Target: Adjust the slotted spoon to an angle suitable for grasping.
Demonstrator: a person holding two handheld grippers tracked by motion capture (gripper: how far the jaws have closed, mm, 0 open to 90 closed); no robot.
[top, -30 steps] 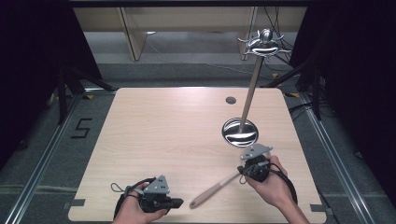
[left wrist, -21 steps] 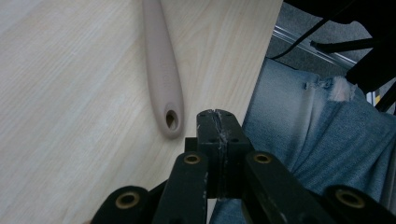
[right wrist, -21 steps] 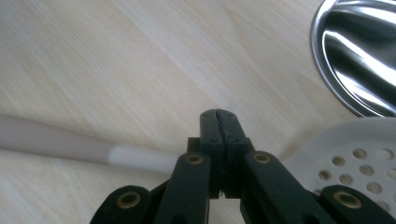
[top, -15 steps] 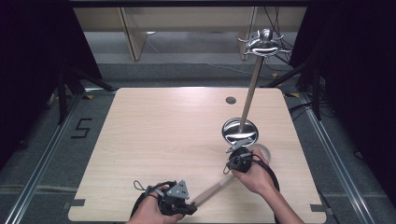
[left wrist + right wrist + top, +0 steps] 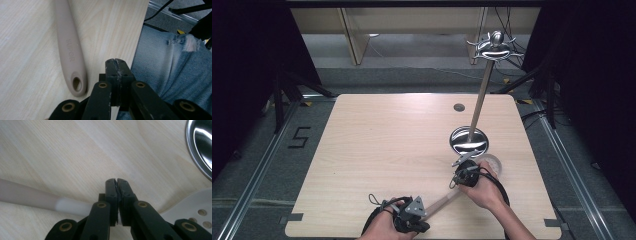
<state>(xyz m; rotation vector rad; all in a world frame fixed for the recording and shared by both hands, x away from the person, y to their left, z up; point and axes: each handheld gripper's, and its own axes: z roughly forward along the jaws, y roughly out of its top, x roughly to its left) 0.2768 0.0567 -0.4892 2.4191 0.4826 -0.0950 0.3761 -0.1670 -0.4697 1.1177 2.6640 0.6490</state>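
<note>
The slotted spatula (image 5: 447, 200) lies flat on the table (image 5: 377, 150), near its front edge, running diagonally between the two hands. Its handle (image 5: 70, 50) is a smooth, matte beige-pink bar that widens toward a rounded end with an oval hanging hole; raised letters along it read "SUPOR". Toward the head the handle turns translucent white (image 5: 72, 206), and the pale head (image 5: 192, 207) carries small round holes, lying just beside the stand's shiny steel base (image 5: 200, 145).

The right claw (image 5: 117, 181), jaws pressed together, sits over the neck of the spatula; whether it pinches it, I cannot tell. The left claw (image 5: 117, 61) is pressed together on nothing, just beside the handle's end at the table's edge, above blue jeans (image 5: 175, 65). A "5" (image 5: 301, 136) is marked on the floor.
</note>
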